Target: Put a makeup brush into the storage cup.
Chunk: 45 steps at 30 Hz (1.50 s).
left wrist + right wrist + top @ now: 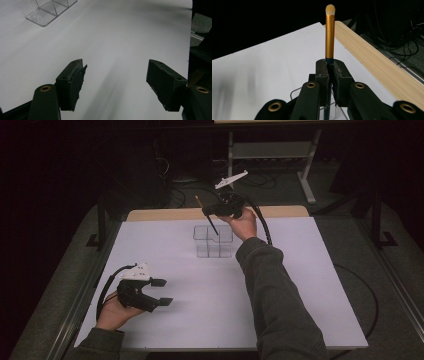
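— What do we have on the worktop point(300, 285)?

— We see a white sheet over it, with a strip of bare wood point(280, 212) along the far edge. A clear plastic organiser point(214, 241) with upright dividers stands on the white surface, toward the far side and near the middle.

— And our right hand point(244, 223)?

— It holds the right gripper point(206, 211) up above the organiser. In the right gripper view the jaws are clenched on a makeup brush point(329, 35): they pinch its dark handle, the gold ferrule and pale bristle tip stick out past them, and the rest of the handle runs back below the jaws, over the rim of the organiser point(295, 93).

— Where does the brush sit in the high view?

— It is a thin slanted stick point(212, 224). Its upper end points away to the far left, and its lower end reaches down into the organiser. We cannot tell which compartment it is in, nor whether it touches the bottom.

— And the left side?

— Our left hand point(116, 312) rests low at the near left of the worktop, holding the left gripper point(161, 291). Its jaws are released, wide apart, with nothing between them. In the left gripper view we see bare white surface between the two black pads point(75, 81), and a corner of the organiser point(48, 11) up at the top left, well apart from this gripper
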{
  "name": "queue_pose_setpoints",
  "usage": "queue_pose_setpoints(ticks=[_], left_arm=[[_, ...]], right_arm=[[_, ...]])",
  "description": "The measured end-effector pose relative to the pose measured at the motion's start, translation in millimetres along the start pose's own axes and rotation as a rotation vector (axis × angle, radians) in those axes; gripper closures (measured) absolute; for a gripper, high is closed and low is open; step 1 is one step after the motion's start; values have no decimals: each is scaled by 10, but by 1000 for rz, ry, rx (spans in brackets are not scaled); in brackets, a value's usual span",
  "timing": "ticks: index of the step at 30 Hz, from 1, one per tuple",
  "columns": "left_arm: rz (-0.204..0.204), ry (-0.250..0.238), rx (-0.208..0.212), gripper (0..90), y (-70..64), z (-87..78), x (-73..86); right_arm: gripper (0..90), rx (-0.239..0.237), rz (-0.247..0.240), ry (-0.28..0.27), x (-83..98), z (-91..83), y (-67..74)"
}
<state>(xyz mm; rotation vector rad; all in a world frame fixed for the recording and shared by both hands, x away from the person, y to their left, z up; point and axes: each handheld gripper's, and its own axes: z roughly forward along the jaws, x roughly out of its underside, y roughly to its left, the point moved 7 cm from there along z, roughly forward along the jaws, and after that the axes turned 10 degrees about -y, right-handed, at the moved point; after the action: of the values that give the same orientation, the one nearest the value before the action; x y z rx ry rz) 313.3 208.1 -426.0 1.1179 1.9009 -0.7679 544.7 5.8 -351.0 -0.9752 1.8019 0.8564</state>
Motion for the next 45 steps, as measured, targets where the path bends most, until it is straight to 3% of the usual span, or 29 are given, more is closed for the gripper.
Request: queue_pose_setpoints(ticks=[7, 21, 45], left_arm=[[17, 4, 1, 296, 13, 0, 2], [-1, 9, 4, 296, 4, 12, 14], [-5, 19, 12, 294, 3, 39, 31]], right_arm=[[828, 3, 1, 1, 25, 14, -3], [828, 12, 20, -22, 132, -2, -45], [826, -6, 34, 13, 356, 74, 26]])
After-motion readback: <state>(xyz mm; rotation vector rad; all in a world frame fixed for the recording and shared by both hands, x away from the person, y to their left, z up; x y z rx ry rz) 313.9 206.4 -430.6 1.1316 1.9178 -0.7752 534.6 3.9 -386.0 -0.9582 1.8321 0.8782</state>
